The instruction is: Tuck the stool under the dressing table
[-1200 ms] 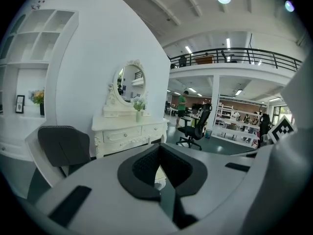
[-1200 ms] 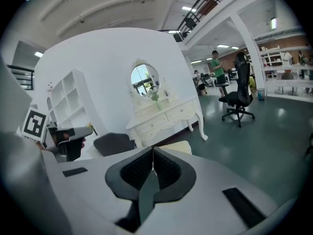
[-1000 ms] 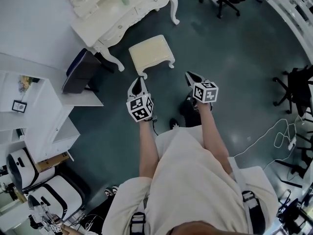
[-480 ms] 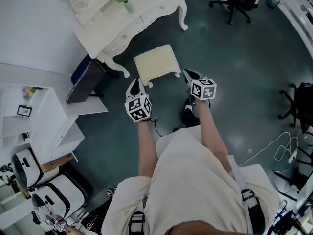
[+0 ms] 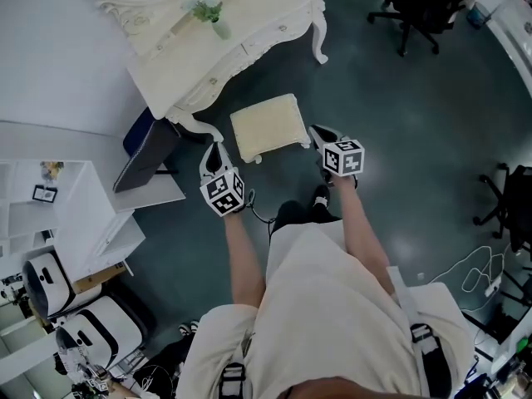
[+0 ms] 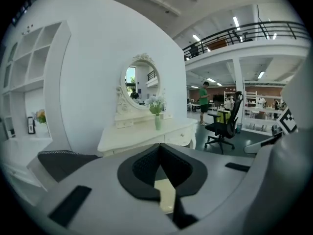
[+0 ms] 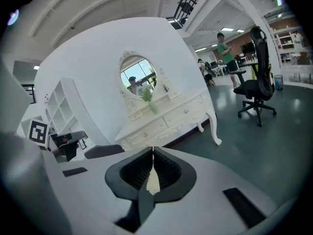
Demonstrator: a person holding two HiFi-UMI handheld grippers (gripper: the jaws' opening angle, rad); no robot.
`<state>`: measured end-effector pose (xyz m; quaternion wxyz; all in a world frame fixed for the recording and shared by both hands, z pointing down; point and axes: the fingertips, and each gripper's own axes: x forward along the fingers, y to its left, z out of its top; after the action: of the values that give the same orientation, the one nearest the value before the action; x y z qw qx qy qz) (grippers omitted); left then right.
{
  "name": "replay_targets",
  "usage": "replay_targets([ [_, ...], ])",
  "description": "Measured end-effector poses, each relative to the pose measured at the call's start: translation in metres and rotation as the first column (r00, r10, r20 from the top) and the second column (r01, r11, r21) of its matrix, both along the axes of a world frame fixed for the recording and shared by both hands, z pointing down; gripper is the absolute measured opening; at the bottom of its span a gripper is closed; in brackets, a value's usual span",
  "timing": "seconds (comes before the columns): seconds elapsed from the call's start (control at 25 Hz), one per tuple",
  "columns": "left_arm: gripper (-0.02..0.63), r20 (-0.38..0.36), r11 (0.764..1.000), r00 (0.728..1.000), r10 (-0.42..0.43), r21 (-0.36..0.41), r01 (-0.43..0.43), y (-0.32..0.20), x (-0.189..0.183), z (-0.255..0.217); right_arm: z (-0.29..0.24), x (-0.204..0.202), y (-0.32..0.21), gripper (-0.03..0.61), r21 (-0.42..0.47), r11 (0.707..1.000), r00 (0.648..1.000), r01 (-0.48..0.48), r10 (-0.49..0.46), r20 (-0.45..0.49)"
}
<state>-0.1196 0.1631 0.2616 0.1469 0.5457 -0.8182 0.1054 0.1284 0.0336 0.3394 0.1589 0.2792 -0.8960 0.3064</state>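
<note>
The cream padded stool (image 5: 266, 125) stands on the dark floor just in front of the cream dressing table (image 5: 249, 11), outside its leg space. My right gripper (image 5: 315, 129) is shut, its tip at the stool's right edge. My left gripper (image 5: 213, 146) is shut too, a little left of the stool beside the table's curved front leg (image 5: 199, 127). In the left gripper view the shut jaws of the left gripper (image 6: 159, 146) point at the dressing table (image 6: 146, 136). In the right gripper view the right gripper (image 7: 153, 150) also faces the table (image 7: 166, 116). A cream patch shows below each pair of tips.
A dark-cushioned seat (image 5: 145, 152) stands left of the table beside a white shelf unit (image 5: 66, 198). A vase of flowers (image 5: 212, 15) sits on the tabletop. Black office chairs (image 5: 424, 7) stand at the far right, and cables (image 5: 474, 264) lie on the floor.
The person has stepped toward the table. The right gripper has come up against the stool's right edge, and the left gripper has shifted left, away from the stool's corner.
</note>
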Motion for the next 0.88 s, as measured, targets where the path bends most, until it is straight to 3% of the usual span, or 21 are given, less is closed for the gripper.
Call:
replay_targets([
  [0.2,0.015,0.042,0.992,0.992,-0.116,0.044,0.114,0.017,-0.073,-0.02,0.019,-0.004,-0.018,0.044,-0.007,1.0,0.999,0.025,-0.025,-0.048],
  [0.36,0.015,0.056,0.994,0.993,-0.104,0.034,0.102,-0.002,-0.098,0.003,0.047,-0.023,-0.038,0.044,-0.002,1.0,0.994,0.017,-0.017,-0.107],
  [0.68,0.014,-0.061,0.994,0.998,0.018,-0.111,-0.025,-0.048,-0.069,0.157,0.14,-0.047,-0.05,0.044,-0.026,1.0,0.98,-0.013,0.008,-0.199],
  [0.88,0.015,-0.095,0.961,0.984,0.148,-0.22,-0.166,-0.067,-0.029,0.278,0.223,-0.032,-0.021,0.044,-0.191,0.98,0.976,-0.062,0.02,-0.215],
])
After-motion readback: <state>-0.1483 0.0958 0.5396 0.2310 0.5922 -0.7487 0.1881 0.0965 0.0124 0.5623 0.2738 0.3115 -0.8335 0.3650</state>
